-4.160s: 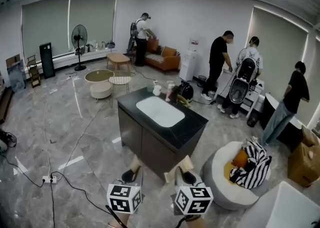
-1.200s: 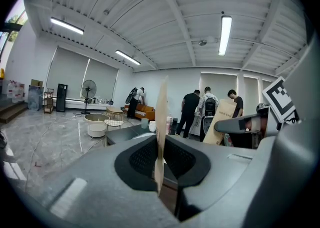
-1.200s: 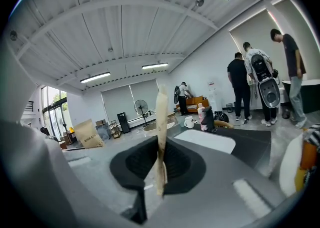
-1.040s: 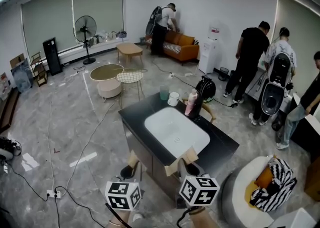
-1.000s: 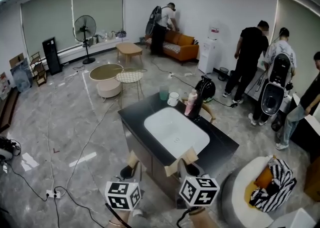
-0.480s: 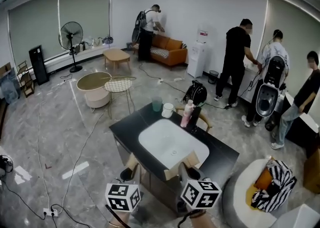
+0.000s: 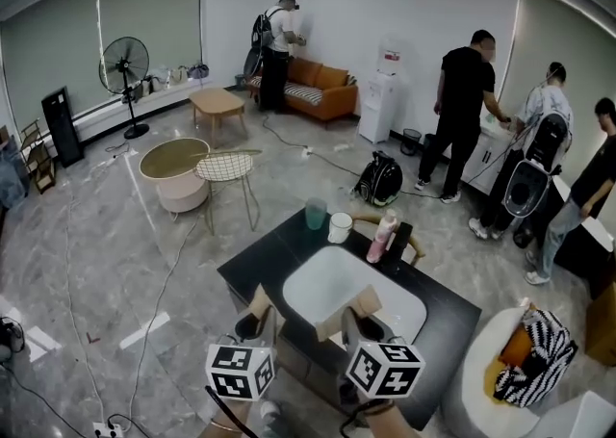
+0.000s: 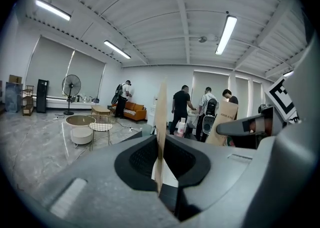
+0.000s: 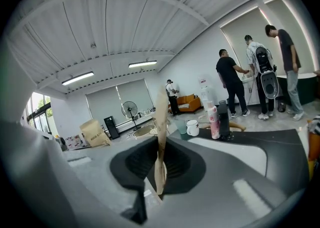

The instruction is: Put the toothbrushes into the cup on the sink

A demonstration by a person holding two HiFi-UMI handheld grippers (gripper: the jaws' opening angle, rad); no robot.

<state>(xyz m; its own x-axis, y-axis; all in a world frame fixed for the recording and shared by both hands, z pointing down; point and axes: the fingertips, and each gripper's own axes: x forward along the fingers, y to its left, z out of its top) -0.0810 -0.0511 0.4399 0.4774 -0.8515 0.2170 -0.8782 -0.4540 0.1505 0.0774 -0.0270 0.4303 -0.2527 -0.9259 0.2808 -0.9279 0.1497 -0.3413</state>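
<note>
Looking down in the head view, the black desk [image 7: 445, 316] with its white basin [image 7: 351, 292] fills the lower middle. Along its far edge stand a green cup [image 7: 316, 213], a white mug [image 7: 340, 227] just beside it at 4 o'clock, and a pink bottle [image 7: 382, 237] at the mug's 3 o'clock, next to a black tap [image 7: 400, 239]. The left gripper [image 7: 258, 311] and right gripper [image 7: 348, 316] sit at 6 o'clock over the desk's near edge, well apart from the cup

Left gripper view: the left gripper [image 8: 160, 122] is clenched, its tan jaws pressed flat together with nothing between them. The cup [image 8: 146, 130] shows just at their 9 o'clock and the bottle [image 8: 181, 128] at 3 o'clock, both far off

Right gripper view: the right gripper [image 9: 161, 122] is likewise clenched on nothing. At its 3 o'clock stand the cup [image 9: 181, 126], then the mug [image 9: 192, 128], the bottle [image 9: 214, 120] and the tap [image 9: 223, 119], with the basin [image 9: 235, 154] at 4 o'clock
</note>
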